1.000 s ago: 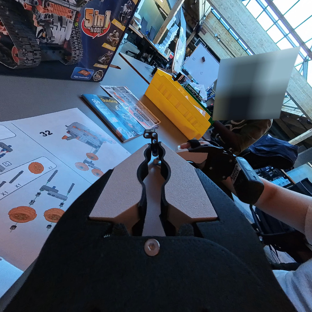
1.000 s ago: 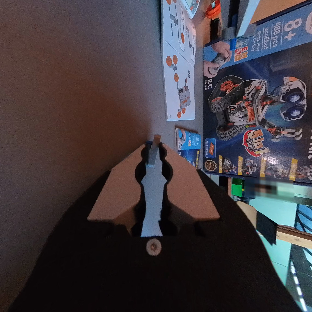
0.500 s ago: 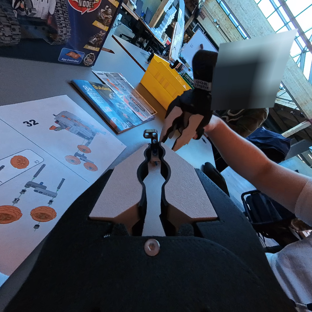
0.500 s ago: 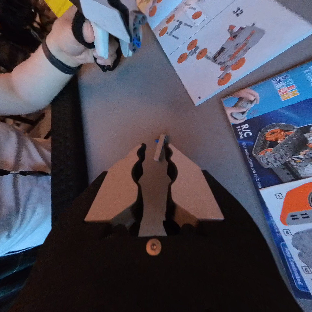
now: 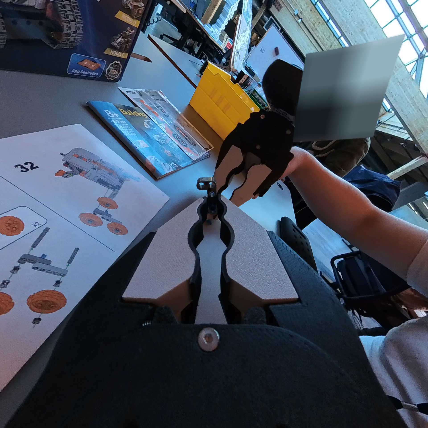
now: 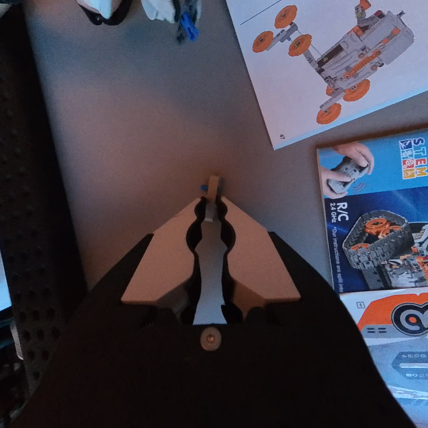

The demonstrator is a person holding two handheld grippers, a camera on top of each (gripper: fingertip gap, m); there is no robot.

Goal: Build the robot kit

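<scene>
Left claw (image 5: 210,203): pinching dark perforated beam (image 5: 206,185), raised upright over worktop (image 5: 46,104).
Right claw (image 6: 210,201): pinching grey beam with blue pin (image 6: 212,193), near left claw, likely for joining.
Left side: open instruction sheet (image 5: 69,185) for reference.

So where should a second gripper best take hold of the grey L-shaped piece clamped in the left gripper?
Probably the short crossbar with two holes at the top of the grey L-shaped piece. It stands clear above the left gripper, whose jaws already cover the stem. Come from above or from the right, where the right gripper is, pinching the bar's flat faces.
</scene>
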